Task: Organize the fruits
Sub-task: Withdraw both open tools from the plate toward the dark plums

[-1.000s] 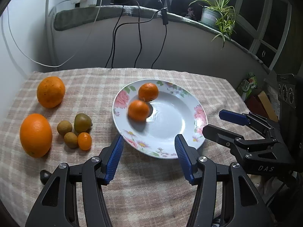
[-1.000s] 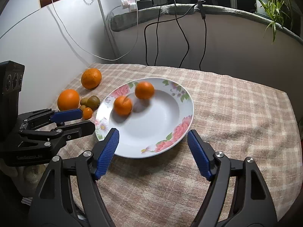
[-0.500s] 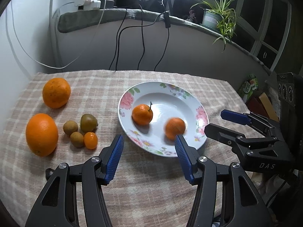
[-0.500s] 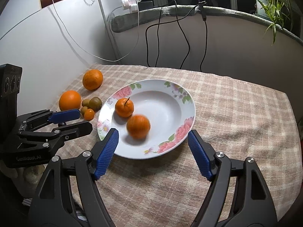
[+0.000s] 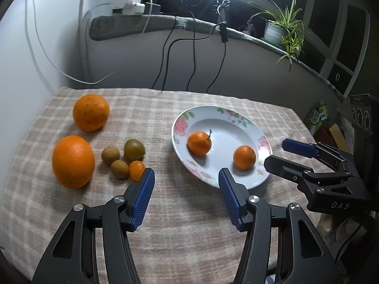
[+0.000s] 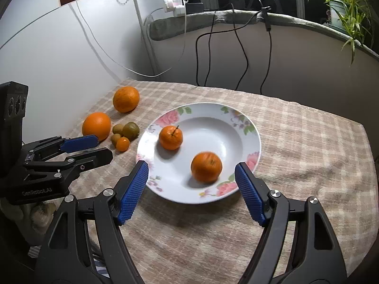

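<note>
Floral plate [image 5: 239,118], centre right of the left wrist view, on a checked cloth over the desk [image 5: 165,224]: holds two mandarins. The stemmed mandarin [image 5: 199,143] sits at the plate's left side, where it lay half a second ago; the second mandarin [image 5: 244,157], at the far rim beside it a second ago, has rolled across the well to the near rim and shows slight blur in the right wrist view, so it may not have settled. Loose on the cloth, left of the plate: two large oranges [image 5: 73,161], [image 5: 91,112], three small brown-green fruits, likely kiwis [image 5: 134,150], and one kumquat [image 5: 137,170], the small ones clustered and touching. Left claw [image 5: 186,195]: released, nothing between its pads, low centre of its own view, nearer the small cluster than before. Right claw [image 6: 191,190]: released, empty, straddling the plate's near rim without touching. Judgement: two fruits placed, six outstanding; small cluster likely next.
</note>
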